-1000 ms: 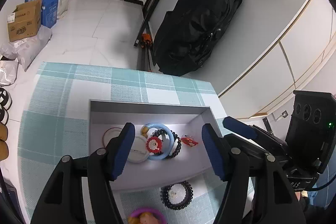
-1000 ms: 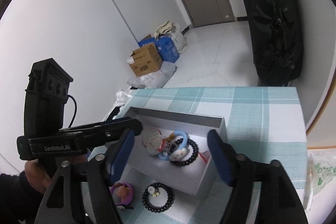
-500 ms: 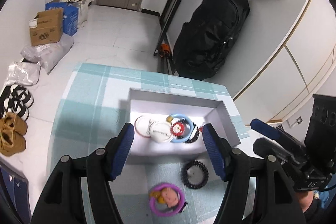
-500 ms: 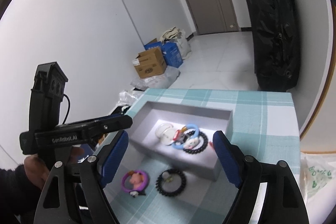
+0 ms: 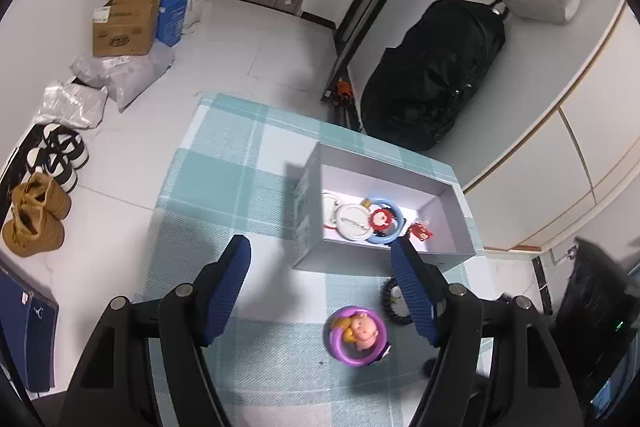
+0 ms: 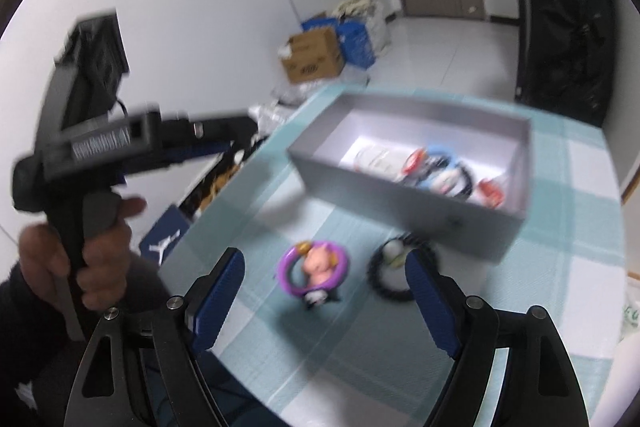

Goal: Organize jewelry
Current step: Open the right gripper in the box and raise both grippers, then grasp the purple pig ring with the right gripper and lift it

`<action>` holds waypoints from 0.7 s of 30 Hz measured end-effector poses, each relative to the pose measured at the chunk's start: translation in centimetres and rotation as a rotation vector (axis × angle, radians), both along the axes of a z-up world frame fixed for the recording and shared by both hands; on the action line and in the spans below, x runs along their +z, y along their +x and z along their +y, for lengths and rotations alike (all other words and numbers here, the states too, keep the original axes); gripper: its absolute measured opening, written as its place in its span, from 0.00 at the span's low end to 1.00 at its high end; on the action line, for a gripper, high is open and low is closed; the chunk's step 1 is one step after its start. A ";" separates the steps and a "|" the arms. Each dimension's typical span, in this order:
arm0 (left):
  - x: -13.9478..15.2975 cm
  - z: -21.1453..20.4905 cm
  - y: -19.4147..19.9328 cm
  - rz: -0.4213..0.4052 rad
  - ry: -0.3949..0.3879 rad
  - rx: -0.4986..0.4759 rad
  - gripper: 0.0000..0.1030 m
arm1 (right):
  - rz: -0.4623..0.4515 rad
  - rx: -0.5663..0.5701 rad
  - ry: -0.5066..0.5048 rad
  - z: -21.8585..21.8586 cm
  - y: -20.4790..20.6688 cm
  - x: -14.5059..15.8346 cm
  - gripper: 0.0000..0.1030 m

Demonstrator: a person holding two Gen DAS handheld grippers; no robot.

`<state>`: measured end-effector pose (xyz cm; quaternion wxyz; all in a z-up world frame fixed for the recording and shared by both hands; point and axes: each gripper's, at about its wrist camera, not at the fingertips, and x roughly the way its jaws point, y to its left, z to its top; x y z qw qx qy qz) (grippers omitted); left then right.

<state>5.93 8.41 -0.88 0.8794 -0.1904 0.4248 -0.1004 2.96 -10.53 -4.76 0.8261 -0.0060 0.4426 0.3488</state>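
Observation:
A grey open box (image 5: 384, 263) stands on the checked cloth and holds a blue ring (image 5: 384, 219), a white disc (image 5: 352, 223) and a red charm (image 5: 420, 231). In front of it lie a purple ring with a pink doll (image 5: 358, 335) and a black beaded bracelet (image 5: 394, 301), which is half hidden behind a finger. My left gripper (image 5: 320, 251) hovers above the cloth, its jaws opening and holding nothing. My right gripper (image 6: 325, 261) is open above the purple ring (image 6: 314, 269), with the bracelet (image 6: 390, 273) by its right finger. That view is blurred.
The teal checked tablecloth (image 5: 240, 187) ends at the table's edge on the left. On the floor beyond are shoes (image 5: 36, 219), cardboard boxes (image 5: 124, 27) and a black bag (image 5: 432, 75). A hand (image 6: 92, 259) holds the left gripper's handle.
Both grippers have drawn back from the box, so the purple ring and black bracelet now show in front of it. Both pairs of jaws stand wider. The box has shifted right in the left view.

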 end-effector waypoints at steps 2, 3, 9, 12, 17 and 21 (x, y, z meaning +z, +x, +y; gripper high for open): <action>0.1 0.4 -0.2 -0.001 -0.010 0.006 0.66 | 0.014 0.017 -0.032 1.1 -0.2 -0.6 0.80; 0.1 0.5 -0.3 0.000 -0.015 0.006 0.66 | 0.014 0.028 -0.055 1.8 -0.3 -1.0 0.80; -0.1 0.5 -0.6 0.016 -0.003 -0.005 0.66 | 0.033 0.041 -0.150 4.0 -0.1 -3.3 0.80; -0.3 0.5 -0.8 0.021 0.008 -0.013 0.66 | 0.033 0.037 -0.166 4.5 0.2 -3.6 0.77; -0.3 0.7 -0.9 0.025 0.002 -0.024 0.66 | 0.015 0.043 -0.225 5.5 0.3 -4.0 0.58; -0.2 1.1 -1.0 0.022 -0.010 -0.015 0.66 | 0.000 0.045 -0.252 5.4 0.3 -4.0 0.51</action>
